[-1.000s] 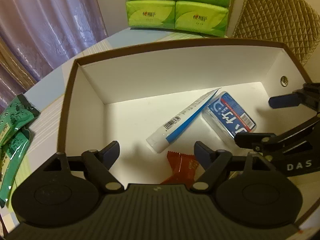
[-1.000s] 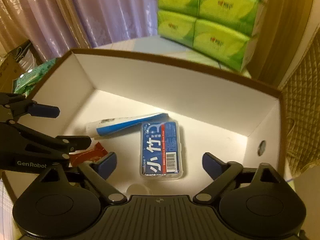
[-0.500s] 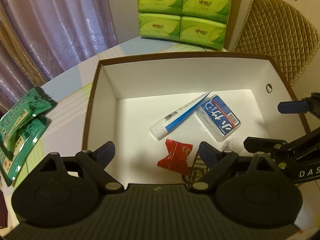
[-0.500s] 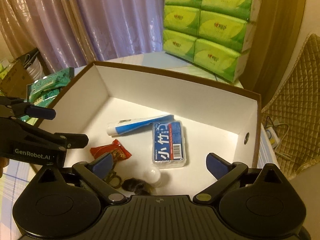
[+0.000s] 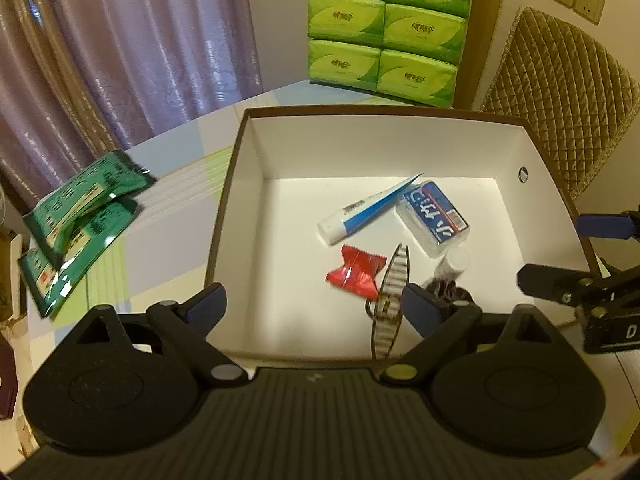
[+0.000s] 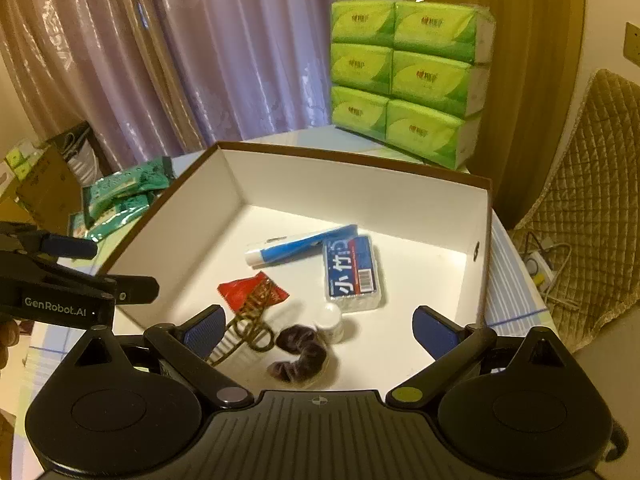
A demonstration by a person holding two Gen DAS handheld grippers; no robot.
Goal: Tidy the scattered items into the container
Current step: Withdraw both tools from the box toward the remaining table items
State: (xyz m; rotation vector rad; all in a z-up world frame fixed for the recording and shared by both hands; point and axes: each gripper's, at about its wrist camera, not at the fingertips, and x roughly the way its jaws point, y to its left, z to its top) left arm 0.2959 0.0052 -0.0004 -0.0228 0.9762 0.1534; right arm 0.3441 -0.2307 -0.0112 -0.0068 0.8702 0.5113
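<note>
Above the box (image 5: 256, 184), both grippers have pulled back, left gripper (image 5: 312, 306) just spread wider and right gripper (image 6: 318, 328) apart, both empty; a hair clip (image 5: 390, 304), apparently just dropped, lies inside by the candy (image 5: 356, 272).

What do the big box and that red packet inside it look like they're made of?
The box looks like stiff cardboard: matt white inside, a thin brown edge, crisp folded corners. The red packet looks like glossy plastic or foil wrap, since it catches light, creases and has crimped ends; which of the two is unclear.
</note>
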